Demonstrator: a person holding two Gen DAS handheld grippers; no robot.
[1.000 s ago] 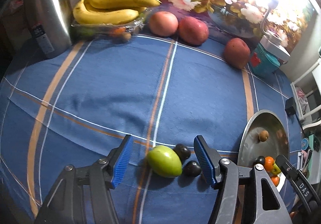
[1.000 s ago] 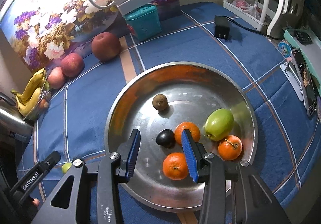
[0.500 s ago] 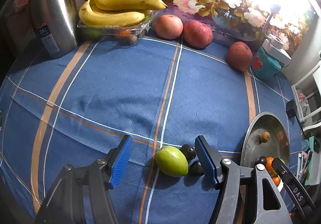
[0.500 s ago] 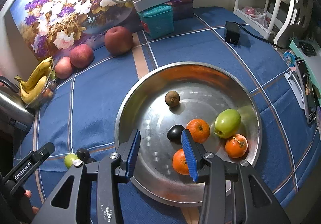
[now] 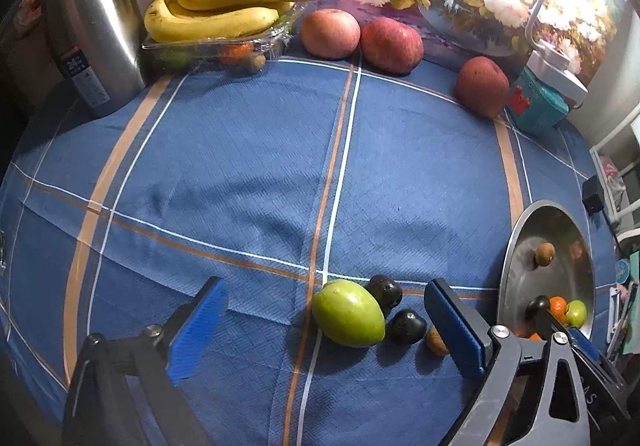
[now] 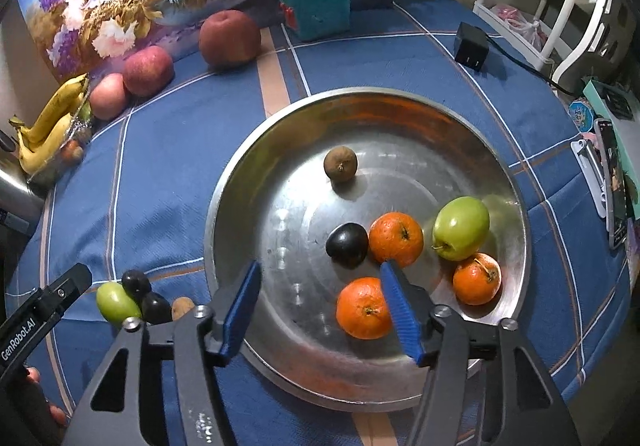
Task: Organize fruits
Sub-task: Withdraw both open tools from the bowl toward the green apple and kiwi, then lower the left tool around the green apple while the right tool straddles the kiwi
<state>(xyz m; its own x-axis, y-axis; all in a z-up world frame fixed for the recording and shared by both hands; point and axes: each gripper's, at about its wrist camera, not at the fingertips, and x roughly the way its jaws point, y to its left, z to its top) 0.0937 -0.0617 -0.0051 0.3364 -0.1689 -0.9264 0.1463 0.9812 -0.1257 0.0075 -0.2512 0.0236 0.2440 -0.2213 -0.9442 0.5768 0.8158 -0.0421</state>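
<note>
Left hand-held gripper (image 5: 324, 316) opening wide, green fruit (image 5: 347, 313) and plums (image 5: 407, 326) between jaws, untouched, left of bowl (image 6: 400, 106). Right hand-held gripper (image 6: 320, 310) opening over bowl, holds nothing.

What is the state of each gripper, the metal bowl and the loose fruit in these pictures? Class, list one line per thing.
Left gripper: jaws opening, wide around the fruit cluster, gripping nothing.
Right gripper: jaws opening, empty, over the bowl.
Metal bowl: upright, partly filled with fruit.
Green fruit on cloth: lying beside two dark fruits, not held.
Bananas: resting on a clear tray.
Kettle: upright.
</note>
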